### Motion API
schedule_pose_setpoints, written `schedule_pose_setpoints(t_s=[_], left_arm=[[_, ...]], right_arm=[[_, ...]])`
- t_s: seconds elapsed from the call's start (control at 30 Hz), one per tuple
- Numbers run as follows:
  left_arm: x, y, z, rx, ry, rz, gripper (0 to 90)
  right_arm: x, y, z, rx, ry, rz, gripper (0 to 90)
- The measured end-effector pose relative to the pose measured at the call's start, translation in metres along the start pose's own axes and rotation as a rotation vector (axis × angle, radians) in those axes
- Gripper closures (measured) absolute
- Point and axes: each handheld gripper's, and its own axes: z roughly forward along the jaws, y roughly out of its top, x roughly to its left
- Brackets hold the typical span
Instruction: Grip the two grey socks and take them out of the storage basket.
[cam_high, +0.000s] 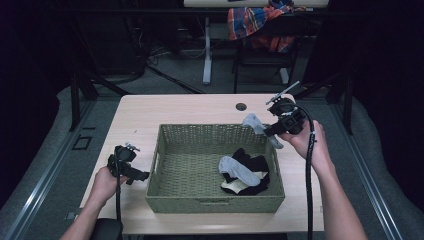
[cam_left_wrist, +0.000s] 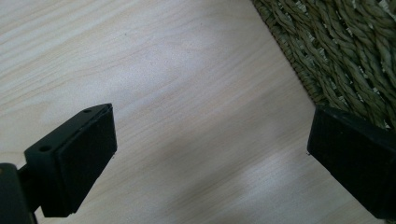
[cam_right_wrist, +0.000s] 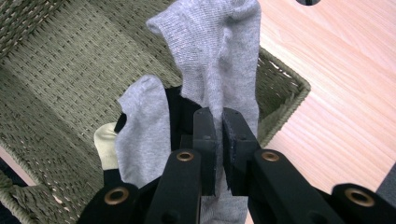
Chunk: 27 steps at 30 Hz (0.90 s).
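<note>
High view, right gripper (cam_high: 268, 131): held above the basket's far right corner, with a grey sock (cam_high: 256, 125) pinched between its jaws; the sock is draped over the rim there.
High view, basket (cam_high: 165, 165): a woven green basket is set on the wooden table (cam_high: 200, 107); a second grey sock (cam_high: 236, 169) is laid on black and cream socks (cam_high: 252, 176) inside.
High view, left gripper (cam_high: 138, 176): held just beside the basket's left wall.
Left gripper view: the jaws are seen spread wide over bare table (cam_left_wrist: 187, 102), nothing between them; the basket wall (cam_left_wrist: 345, 51) is seen at upper right.
Right gripper view: the jaws are pressed together on the grey sock (cam_right_wrist: 219, 56), which is stretched up from them above the basket (cam_right_wrist: 60, 79); the other grey sock (cam_right_wrist: 142, 130) is seen beside it.
</note>
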Motion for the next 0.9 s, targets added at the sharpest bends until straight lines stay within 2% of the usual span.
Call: schedule_pose_setpoints(t_s=[0.37, 0.47, 0.5, 0.6, 0.67, 0.9], left_arm=[[0.0, -0.002, -0.002, -0.007, 0.002, -0.004, 1.6], [-0.001, -0.001, -0.002, -0.013, -0.001, -0.001, 1.6], [-0.001, 0.0, -0.001, -0.006, -0.003, 0.002, 1.6], [-0.001, 0.001, 0.0, -0.002, -0.003, 0.002, 1.5], [0.0, 0.001, 0.0, 0.0, -0.003, -0.001, 1.5], [-0.001, 0.0, -0.002, -0.006, -0.002, 0.0, 1.5]], right_arm=[[-0.014, -0.01, -0.009, -0.01, -0.009, 0.039, 85.7], [-0.022, -0.015, -0.014, -0.015, -0.017, 0.052, 85.6], [-0.028, -0.018, -0.017, -0.02, -0.022, 0.072, 85.7], [-0.033, -0.02, -0.018, -0.02, -0.024, 0.081, 85.7], [-0.041, -0.025, -0.019, -0.02, -0.027, 0.106, 85.7], [-0.054, -0.034, -0.019, -0.018, -0.039, 0.145, 85.7]])
